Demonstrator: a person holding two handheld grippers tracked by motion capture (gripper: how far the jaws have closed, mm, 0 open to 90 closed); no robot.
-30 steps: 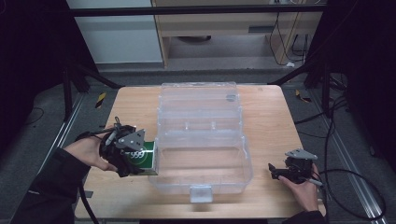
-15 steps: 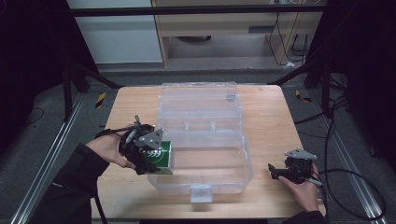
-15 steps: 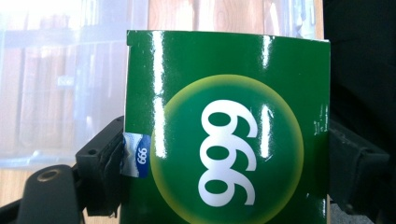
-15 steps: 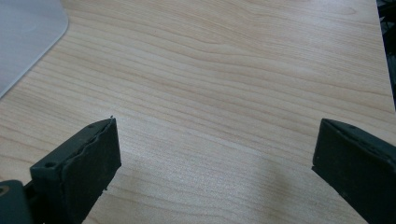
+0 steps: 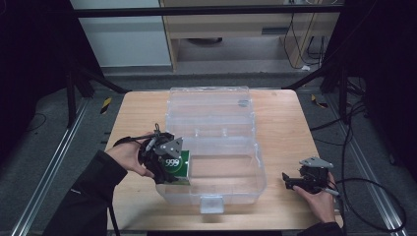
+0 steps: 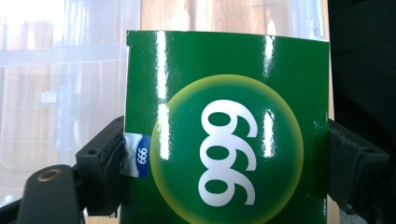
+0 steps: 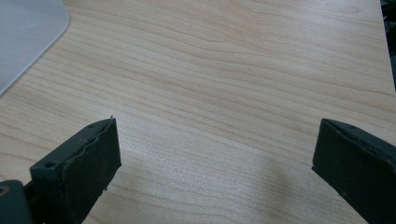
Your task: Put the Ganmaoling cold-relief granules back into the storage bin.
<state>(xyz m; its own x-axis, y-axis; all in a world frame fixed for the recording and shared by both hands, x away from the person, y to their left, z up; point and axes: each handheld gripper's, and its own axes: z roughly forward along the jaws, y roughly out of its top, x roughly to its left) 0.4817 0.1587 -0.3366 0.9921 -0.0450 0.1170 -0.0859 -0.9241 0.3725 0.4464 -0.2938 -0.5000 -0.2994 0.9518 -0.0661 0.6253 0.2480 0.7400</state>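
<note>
Working over our wooden worktop (image 5: 137,113), we see the clear plastic case (image 5: 216,147) lying open. Our left claw (image 5: 169,167) clamps the green box (image 5: 179,166) at the case's left edge; our right claw (image 5: 290,181) gapes wide, empty.

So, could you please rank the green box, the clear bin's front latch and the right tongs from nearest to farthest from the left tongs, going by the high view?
1. Green box: gripped in the left tongs, at the clear bin's left wall.
2. Front latch: middle of the bin's near edge.
3. Right tongs: near the table's right edge.
</note>
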